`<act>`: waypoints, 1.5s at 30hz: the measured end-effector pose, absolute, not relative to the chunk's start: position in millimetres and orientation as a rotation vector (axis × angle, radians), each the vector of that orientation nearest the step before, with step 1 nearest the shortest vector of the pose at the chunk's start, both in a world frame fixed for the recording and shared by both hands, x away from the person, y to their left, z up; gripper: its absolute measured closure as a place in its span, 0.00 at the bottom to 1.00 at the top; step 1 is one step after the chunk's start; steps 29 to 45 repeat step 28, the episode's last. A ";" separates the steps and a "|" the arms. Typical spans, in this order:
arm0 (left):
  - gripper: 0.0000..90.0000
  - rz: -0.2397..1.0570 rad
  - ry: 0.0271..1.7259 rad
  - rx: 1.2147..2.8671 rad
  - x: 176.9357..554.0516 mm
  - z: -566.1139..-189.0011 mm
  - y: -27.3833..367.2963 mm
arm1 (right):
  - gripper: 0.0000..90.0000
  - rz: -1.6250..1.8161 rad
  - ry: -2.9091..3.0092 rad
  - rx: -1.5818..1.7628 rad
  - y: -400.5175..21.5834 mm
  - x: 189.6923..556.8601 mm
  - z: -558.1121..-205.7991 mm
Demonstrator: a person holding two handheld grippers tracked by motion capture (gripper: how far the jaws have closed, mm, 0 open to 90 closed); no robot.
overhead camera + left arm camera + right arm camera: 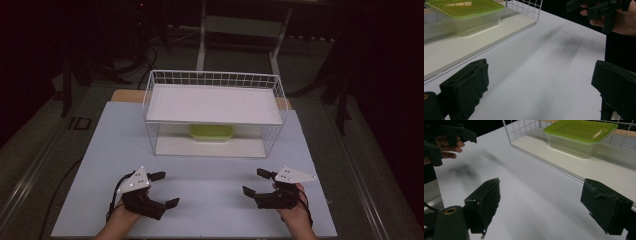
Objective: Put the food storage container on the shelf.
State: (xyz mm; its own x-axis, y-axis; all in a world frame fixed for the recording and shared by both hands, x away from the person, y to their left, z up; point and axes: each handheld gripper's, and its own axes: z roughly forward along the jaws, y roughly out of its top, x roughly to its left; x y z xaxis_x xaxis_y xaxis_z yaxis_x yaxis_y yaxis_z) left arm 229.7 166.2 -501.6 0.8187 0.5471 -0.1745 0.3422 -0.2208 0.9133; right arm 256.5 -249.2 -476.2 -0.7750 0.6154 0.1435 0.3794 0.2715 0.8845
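Note:
A clear container with a green lid [211, 132] sits on the lower floor of a white wire basket [215, 78], under the basket's white upper shelf [212, 104]. In the left gripper view the container [464, 15] lies far left; in the right gripper view the container [580, 135] lies far right. My left gripper [167, 189] stands open over the white table near its front left, nothing between its jaws. My right gripper [252, 181] stands open at the front right, also empty. Both point inward toward each other, short of the basket.
The white table [210, 165] stretches bare between the two grippers and the basket's open front. The basket's floor board [461, 47] has a low front edge. Dark floor, cables and table legs [200, 45] lie beyond the table.

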 end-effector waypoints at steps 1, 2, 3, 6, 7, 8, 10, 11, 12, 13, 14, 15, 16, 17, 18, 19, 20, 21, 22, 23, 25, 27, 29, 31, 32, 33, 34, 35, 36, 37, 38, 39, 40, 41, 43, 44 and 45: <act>0.02 0.222 0.678 1.836 230.1 -502.2 166.1 | 0.18 1.504 2.309 0.917 -249.8 257.0 -477.4; 0.02 0.221 0.678 1.834 230.3 -502.9 166.1 | 0.18 1.500 2.319 0.913 -250.0 257.6 -479.1; 0.02 0.217 0.681 1.828 230.7 -503.6 166.0 | 0.18 1.483 2.338 0.892 -249.4 259.0 -483.3; 0.02 0.211 0.694 1.816 230.8 -505.1 165.5 | 0.18 1.464 2.360 0.877 -248.4 260.7 -487.1; 0.02 0.215 0.695 1.817 230.8 -505.3 165.0 | 0.18 1.458 2.363 0.867 -248.1 261.6 -488.9; 0.02 0.221 0.696 1.813 230.7 -505.9 165.0 | 0.18 1.447 2.370 0.867 -247.6 262.1 -490.5; 0.02 0.215 0.700 1.816 230.7 -507.7 165.3 | 0.18 1.435 2.397 0.855 -247.1 263.2 -493.6; 0.02 0.215 0.700 1.816 230.7 -507.7 165.3 | 0.18 1.430 2.399 0.849 -247.0 263.0 -494.0; 0.02 0.227 0.701 1.833 231.0 -509.4 165.5 | 0.18 1.436 2.404 0.843 -246.8 262.8 -494.1; 0.02 0.227 0.704 1.828 231.0 -509.8 165.8 | 0.18 1.442 2.408 0.841 -246.7 262.9 -494.2; 0.02 0.222 0.706 1.824 231.2 -509.7 166.2 | 0.18 1.443 2.412 0.837 -246.4 262.8 -494.3; 0.02 0.221 0.708 1.814 231.0 -509.3 166.4 | 0.18 1.441 2.416 0.828 -246.1 262.8 -494.5; 0.02 0.224 0.706 1.810 230.9 -508.7 166.6 | 0.18 1.443 2.422 0.825 -246.0 263.2 -494.8; 0.02 0.224 0.702 1.804 230.7 -508.0 166.8 | 0.18 1.450 2.424 0.828 -245.9 263.6 -495.1; 0.02 0.221 0.702 1.803 230.4 -507.7 166.8 | 0.18 1.458 2.426 0.832 -246.2 264.1 -495.4; 0.02 0.221 0.702 1.803 230.4 -507.7 166.8 | 0.18 1.458 2.426 0.832 -246.2 264.1 -495.4; 0.02 0.217 0.699 1.802 230.4 -507.7 167.0 | 0.18 1.474 2.426 0.841 -247.1 264.8 -495.7; 0.02 0.214 0.699 1.802 230.6 -507.8 167.2 | 0.18 1.476 2.426 0.844 -247.4 265.0 -495.7; 0.02 0.214 0.699 1.802 230.6 -507.8 167.2 | 0.18 1.476 2.424 0.847 -247.7 265.2 -495.7; 0.02 0.207 0.699 1.799 231.1 -508.2 167.4 | 0.18 1.479 2.420 0.848 -247.9 265.2 -495.5; 0.02 0.203 0.698 1.799 231.4 -508.3 167.5 | 0.18 1.489 2.412 0.857 -248.5 265.3 -495.2; 0.02 0.203 0.700 1.797 231.9 -508.9 167.0 | 0.18 1.489 2.414 0.861 -248.8 265.7 -495.8; 0.02 0.203 0.700 1.797 231.9 -508.9 167.0 | 0.18 1.484 2.416 0.861 -248.7 265.9 -496.2; 0.02 0.203 0.700 1.797 231.9 -508.9 167.0 | 0.18 1.484 2.416 0.861 -248.7 265.9 -496.2; 0.02 0.203 0.700 1.797 231.9 -508.9 167.0 | 0.18 1.484 2.416 0.861 -248.7 265.9 -496.2; 0.02 0.203 0.700 1.797 231.9 -508.9 167.0 | 0.18 1.484 2.416 0.861 -248.7 265.9 -496.2; 0.02 0.203 0.700 1.797 231.9 -508.9 167.0 | 0.18 1.484 2.416 0.861 -248.7 265.9 -496.2; 0.02 0.203 0.700 1.797 231.9 -508.9 167.0 | 0.18 1.484 2.416 0.861 -248.7 265.9 -496.2; 0.02 0.203 0.700 1.797 231.9 -508.9 167.0 | 0.18 1.484 2.416 0.861 -248.7 265.9 -496.2; 0.02 0.203 0.700 1.797 231.9 -508.9 167.0 | 0.18 1.484 2.416 0.861 -248.7 265.9 -496.2; 0.02 0.203 0.700 1.797 231.9 -508.9 167.0 | 0.18 1.484 2.416 0.861 -248.7 265.9 -496.2; 0.02 0.203 0.700 1.797 231.9 -508.9 167.0 | 0.18 1.484 2.416 0.861 -248.7 265.9 -496.2; 0.02 0.203 0.700 1.797 231.9 -508.9 167.0 | 0.18 1.484 2.416 0.861 -248.7 265.9 -496.2; 0.02 0.203 0.700 1.797 231.9 -508.9 167.0 | 0.18 1.484 2.416 0.861 -248.7 265.9 -496.2; 0.02 0.203 0.700 1.797 231.9 -508.9 167.0 | 0.18 1.484 2.416 0.861 -248.7 265.9 -496.2; 0.02 0.203 0.700 1.797 231.9 -508.9 167.0 | 0.18 1.484 2.416 0.861 -248.7 265.9 -496.2; 0.02 0.203 0.700 1.797 231.9 -508.9 167.0 | 0.18 1.484 2.416 0.861 -248.7 265.9 -496.2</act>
